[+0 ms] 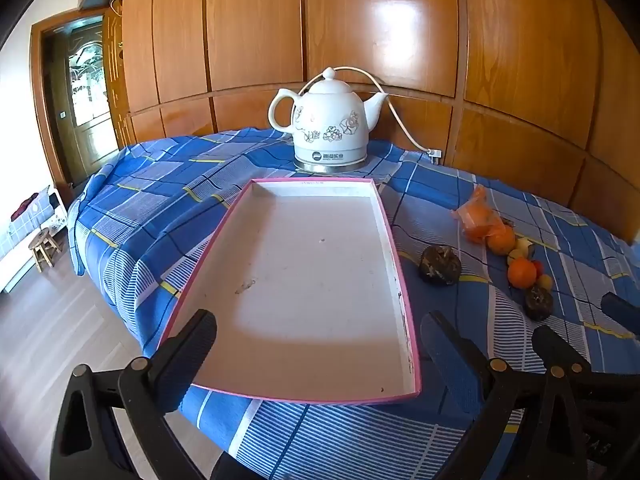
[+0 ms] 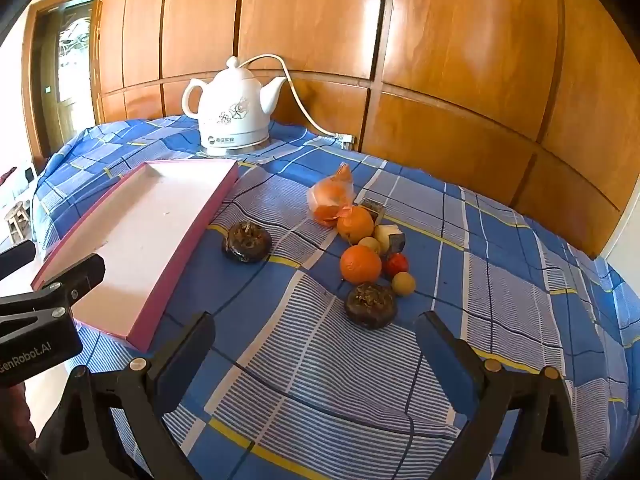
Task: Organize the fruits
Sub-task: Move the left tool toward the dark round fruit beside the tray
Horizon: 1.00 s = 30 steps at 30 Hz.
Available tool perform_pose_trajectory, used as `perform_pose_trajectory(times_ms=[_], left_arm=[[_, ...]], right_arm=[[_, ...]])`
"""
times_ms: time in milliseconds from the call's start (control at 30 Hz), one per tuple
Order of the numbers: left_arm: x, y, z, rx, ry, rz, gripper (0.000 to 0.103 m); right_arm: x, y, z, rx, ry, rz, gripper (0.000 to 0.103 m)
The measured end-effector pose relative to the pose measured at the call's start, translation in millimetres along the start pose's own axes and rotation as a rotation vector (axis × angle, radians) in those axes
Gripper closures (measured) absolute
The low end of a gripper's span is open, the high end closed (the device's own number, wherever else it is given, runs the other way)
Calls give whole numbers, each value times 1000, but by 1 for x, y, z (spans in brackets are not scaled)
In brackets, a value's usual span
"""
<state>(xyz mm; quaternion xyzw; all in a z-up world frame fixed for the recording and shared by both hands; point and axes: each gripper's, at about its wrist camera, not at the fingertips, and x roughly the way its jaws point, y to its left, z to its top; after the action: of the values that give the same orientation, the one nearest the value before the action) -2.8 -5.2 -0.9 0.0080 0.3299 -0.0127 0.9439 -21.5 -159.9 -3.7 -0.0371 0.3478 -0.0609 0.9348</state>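
Note:
A shallow pink-edged white tray (image 1: 394,240) (image 2: 188,236) lies empty on the blue checked tablecloth. Right of it is a cluster of fruit: two oranges (image 2: 360,264) (image 2: 355,224), an orange in a plastic bag (image 2: 330,200), a small red fruit (image 2: 397,264), small yellow fruits (image 2: 404,283) and two dark brown round fruits (image 2: 370,305) (image 2: 246,241). The cluster also shows in the left wrist view (image 1: 520,272). My left gripper (image 1: 318,344) is open over the tray's near end. My right gripper (image 2: 314,346) is open and empty, just short of the nearest dark fruit.
A white ceramic electric kettle (image 1: 328,120) (image 2: 234,114) with a cord stands at the back of the table against the wooden panel wall. The table edge drops to the floor on the left, near a small stool (image 1: 44,246).

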Motion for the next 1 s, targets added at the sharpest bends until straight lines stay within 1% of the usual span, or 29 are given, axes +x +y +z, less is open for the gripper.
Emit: perform_pose_trajectory(times_ms=[333, 567, 1000], left_arm=[[-2, -2, 1, 4, -8, -1, 0], [-3, -2, 3, 6, -13, 2, 0], [-8, -3, 4, 21, -27, 6, 0]], right_arm=[[-1, -5, 1, 9, -15, 2, 1], [-4, -5, 2, 7, -3, -4, 1], [-4, -11, 3, 16, -32, -25, 1]])
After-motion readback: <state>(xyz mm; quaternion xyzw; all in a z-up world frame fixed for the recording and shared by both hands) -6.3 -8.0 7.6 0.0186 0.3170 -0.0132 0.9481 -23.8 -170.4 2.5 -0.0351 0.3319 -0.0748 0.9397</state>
